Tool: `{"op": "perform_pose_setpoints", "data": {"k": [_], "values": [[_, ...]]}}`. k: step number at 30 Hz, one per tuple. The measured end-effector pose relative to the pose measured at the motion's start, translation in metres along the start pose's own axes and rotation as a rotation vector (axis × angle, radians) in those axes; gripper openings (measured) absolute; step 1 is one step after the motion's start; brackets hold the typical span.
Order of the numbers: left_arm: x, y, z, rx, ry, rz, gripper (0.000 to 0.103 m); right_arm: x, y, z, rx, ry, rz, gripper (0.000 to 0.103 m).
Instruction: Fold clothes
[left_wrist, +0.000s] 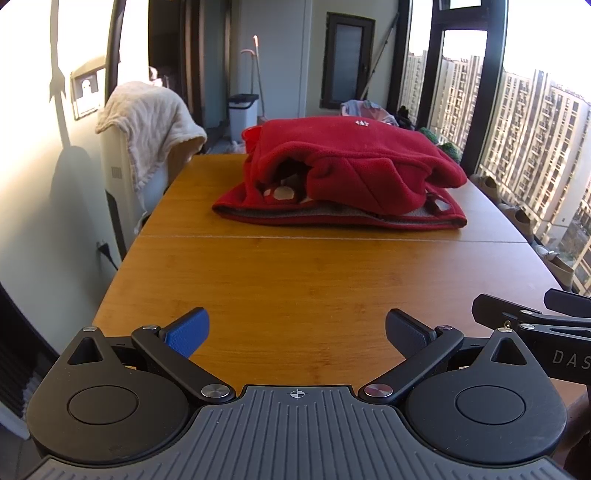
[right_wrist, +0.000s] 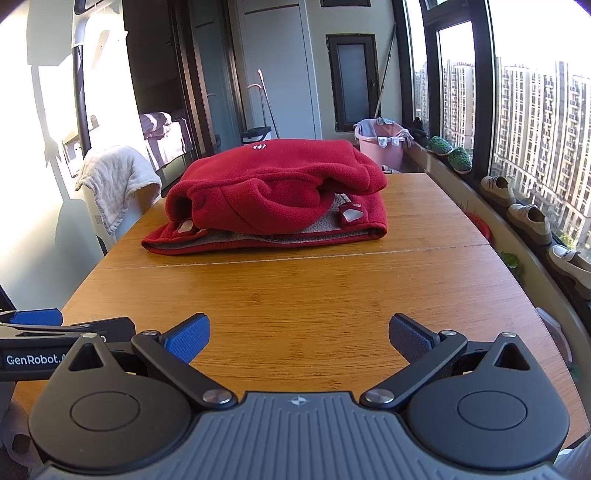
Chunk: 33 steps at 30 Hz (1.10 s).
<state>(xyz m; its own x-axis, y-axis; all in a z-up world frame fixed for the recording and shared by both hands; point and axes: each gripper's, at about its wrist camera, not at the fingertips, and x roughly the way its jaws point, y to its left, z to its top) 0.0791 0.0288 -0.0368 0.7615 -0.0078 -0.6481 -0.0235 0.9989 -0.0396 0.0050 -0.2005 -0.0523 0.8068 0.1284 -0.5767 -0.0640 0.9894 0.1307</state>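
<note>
Red fleece garment (left_wrist: 347, 173) (right_wrist: 273, 192), folded into thick bundle, grey lining showing at bottom edge, lying on far half of wooden table (left_wrist: 295, 280).

Black linkage arms with silver screws, blue textured pads (left_wrist: 188, 332), ribbed grey housing (right_wrist: 295, 435); white "GenRobot" lettering on the side.

One red fleece (right_wrist: 273, 192) – two grippers – one table (right_wrist: 314, 295)

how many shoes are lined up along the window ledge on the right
3 light shoes in the right wrist view: far shoe, middle shoe, near shoe. More may be hidden beyond the frame.
</note>
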Motion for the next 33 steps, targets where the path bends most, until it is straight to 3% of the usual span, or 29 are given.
{"op": "perform_pose_setpoints", "data": {"k": [33], "values": [[-0.0008, 0.0005, -0.0015, -0.009, 0.003, -0.002, 0.103, 0.0017, 0.001, -0.0014, 0.0, 0.018, 0.002, 0.103]]}}
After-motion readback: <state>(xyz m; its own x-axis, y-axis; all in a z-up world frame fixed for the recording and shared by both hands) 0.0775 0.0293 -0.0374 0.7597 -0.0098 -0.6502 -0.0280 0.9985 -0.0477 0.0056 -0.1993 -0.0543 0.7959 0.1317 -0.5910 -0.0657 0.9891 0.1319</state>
